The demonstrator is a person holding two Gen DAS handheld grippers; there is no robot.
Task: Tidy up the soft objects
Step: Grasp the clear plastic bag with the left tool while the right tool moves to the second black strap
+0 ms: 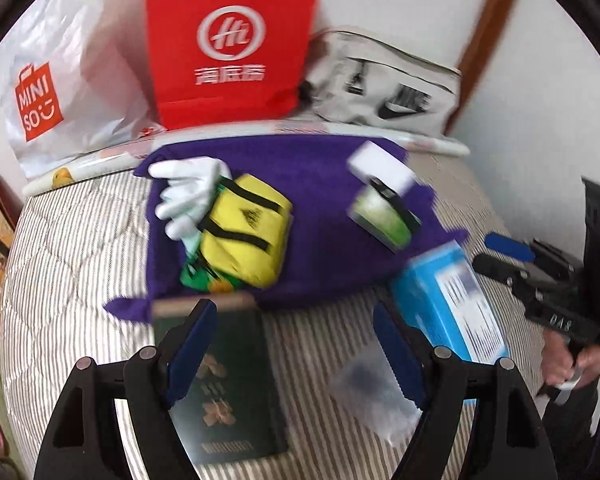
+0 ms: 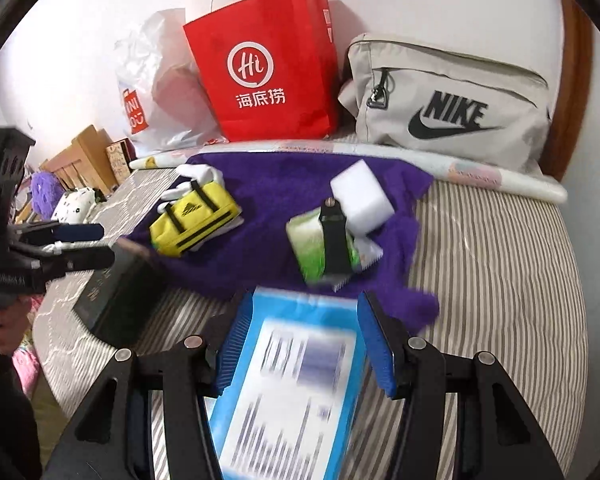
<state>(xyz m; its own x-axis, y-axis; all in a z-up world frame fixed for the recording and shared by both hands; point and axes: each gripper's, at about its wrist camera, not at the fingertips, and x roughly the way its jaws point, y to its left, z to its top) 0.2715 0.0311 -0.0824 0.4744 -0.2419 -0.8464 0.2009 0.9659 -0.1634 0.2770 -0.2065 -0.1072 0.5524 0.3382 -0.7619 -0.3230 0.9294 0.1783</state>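
Note:
A purple towel (image 1: 312, 184) (image 2: 284, 184) lies on the striped bed. On it sit a yellow mini bag (image 1: 244, 228) (image 2: 192, 216), a white glove (image 1: 184, 192), a white sponge block (image 1: 382, 168) (image 2: 362, 192) and a green tissue pack with a black strap (image 1: 380, 216) (image 2: 320, 244). My left gripper (image 1: 296, 344) is open above a dark green box (image 1: 228, 384) (image 2: 116, 296). My right gripper (image 2: 300, 340) has a blue box (image 2: 292, 380) (image 1: 452, 300) between its fingers, which are wide apart and not clamped on it.
A red paper bag (image 1: 228, 40) (image 2: 268, 72), a white Miniso plastic bag (image 1: 60, 92) and a grey Nike bag (image 2: 452, 108) (image 1: 384, 84) stand against the wall. A rolled sheet (image 2: 460, 172) lies behind the towel. A clear small bag (image 1: 376, 396) lies on the bed.

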